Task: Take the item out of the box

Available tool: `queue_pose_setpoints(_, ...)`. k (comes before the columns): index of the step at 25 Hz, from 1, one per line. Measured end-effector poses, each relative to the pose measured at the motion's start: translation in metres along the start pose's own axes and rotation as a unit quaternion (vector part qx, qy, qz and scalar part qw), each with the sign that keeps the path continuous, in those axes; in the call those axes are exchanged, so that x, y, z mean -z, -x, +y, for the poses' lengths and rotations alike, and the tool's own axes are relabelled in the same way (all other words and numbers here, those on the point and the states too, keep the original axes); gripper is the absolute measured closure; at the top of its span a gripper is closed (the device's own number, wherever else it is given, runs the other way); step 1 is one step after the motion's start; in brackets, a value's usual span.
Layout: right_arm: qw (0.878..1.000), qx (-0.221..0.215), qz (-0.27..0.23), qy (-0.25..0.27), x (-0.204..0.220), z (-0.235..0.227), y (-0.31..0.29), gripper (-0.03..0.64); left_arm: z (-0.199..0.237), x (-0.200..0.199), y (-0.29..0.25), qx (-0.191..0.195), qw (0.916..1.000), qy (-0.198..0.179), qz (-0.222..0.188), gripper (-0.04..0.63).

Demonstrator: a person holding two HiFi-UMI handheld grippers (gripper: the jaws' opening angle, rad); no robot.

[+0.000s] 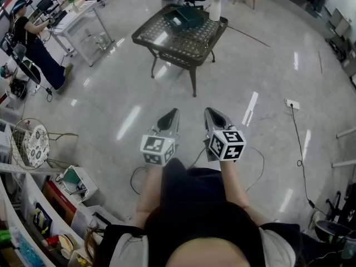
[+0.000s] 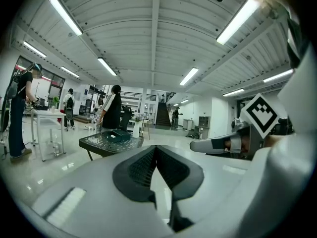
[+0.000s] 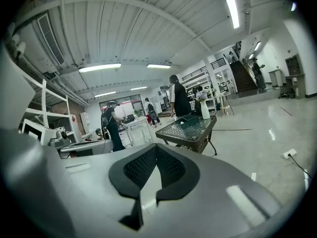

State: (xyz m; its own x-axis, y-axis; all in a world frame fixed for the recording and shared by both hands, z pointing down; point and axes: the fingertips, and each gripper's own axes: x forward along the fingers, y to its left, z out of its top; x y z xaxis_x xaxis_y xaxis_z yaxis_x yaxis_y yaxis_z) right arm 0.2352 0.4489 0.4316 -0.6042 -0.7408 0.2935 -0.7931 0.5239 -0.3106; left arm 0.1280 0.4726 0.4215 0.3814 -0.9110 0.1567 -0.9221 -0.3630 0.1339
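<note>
A dark green box lies on a dark mesh-top table at the far middle of the room, beside a white vase. My left gripper and right gripper hang side by side over the bare floor, well short of the table, both shut with nothing between the jaws. In the left gripper view the box and table sit far ahead left of the left gripper. Seen from the right gripper, the box rests on the table.
A person stands at a white table on the far left. Another person stands behind the mesh table. Shelves and a wire basket line the left. A floor socket with a cable lies to the right.
</note>
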Motion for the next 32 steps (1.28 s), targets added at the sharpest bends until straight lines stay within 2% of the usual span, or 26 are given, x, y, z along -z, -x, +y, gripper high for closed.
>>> queue_pose_setpoints(15,0.999,0.003,0.036,-0.022,0.023,-0.015,-0.001,0.616,-0.004,0.019,-0.011,-0.006,0.9995,0.020,0.025,0.584)
queue_pose_setpoints(21,0.999,0.005,0.032,-0.021,0.013,-0.024,-0.015,0.615,0.010,0.021,-0.023,-0.018,0.9990,0.027,0.030,0.584)
queue_pose_setpoints(32,0.999,0.004,0.029,-0.014,-0.012,-0.036,-0.065,0.615,0.047,0.001,-0.060,-0.024,0.9992,0.020,0.025,0.584)
